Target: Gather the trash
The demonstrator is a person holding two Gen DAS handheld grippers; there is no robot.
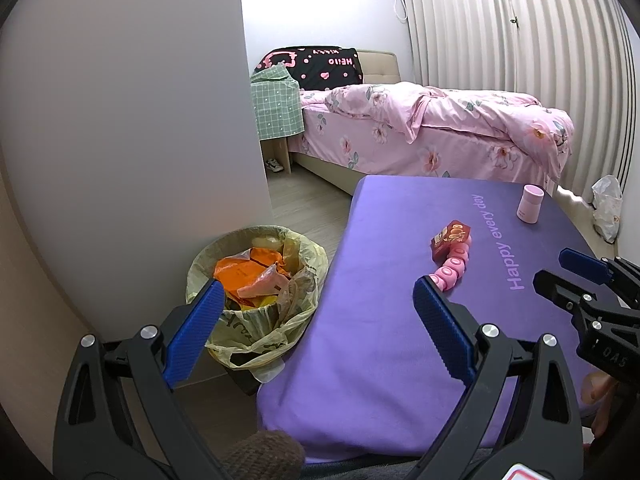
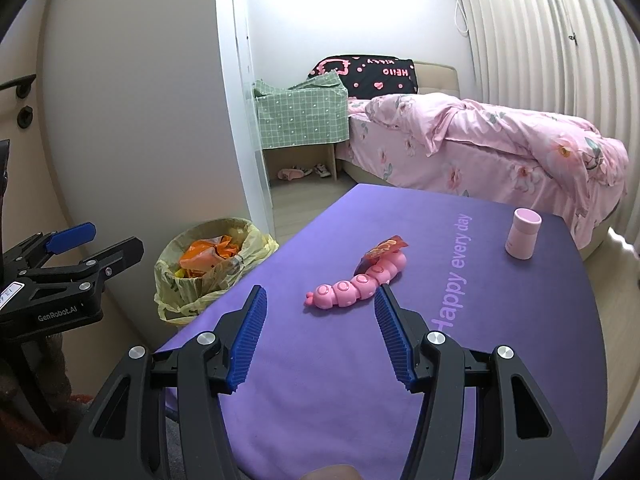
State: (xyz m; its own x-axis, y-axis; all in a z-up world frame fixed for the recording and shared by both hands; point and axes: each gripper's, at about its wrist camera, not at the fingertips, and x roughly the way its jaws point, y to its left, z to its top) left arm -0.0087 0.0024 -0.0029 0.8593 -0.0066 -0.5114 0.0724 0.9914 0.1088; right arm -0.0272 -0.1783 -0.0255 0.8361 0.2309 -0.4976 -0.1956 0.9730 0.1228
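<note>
A red snack wrapper (image 2: 382, 251) lies on the purple table (image 2: 340, 380), partly on a pink caterpillar toy (image 2: 356, 284). Both also show in the left wrist view: the wrapper (image 1: 448, 238) and the toy (image 1: 452, 268). A trash bin (image 1: 256, 280) lined with a yellow bag and full of orange wrappers stands on the floor left of the table; it also shows in the right wrist view (image 2: 212, 268). My right gripper (image 2: 320, 296) is open and empty, just short of the toy's head. My left gripper (image 1: 316, 292) is open and empty, over the table's left edge beside the bin.
A pink cylindrical jar (image 2: 522, 238) stands at the table's far right. A bed with pink floral bedding (image 2: 500, 148) is behind the table. A white wall (image 1: 140, 120) rises behind the bin. A white plastic bag (image 1: 606, 206) lies on the floor at right.
</note>
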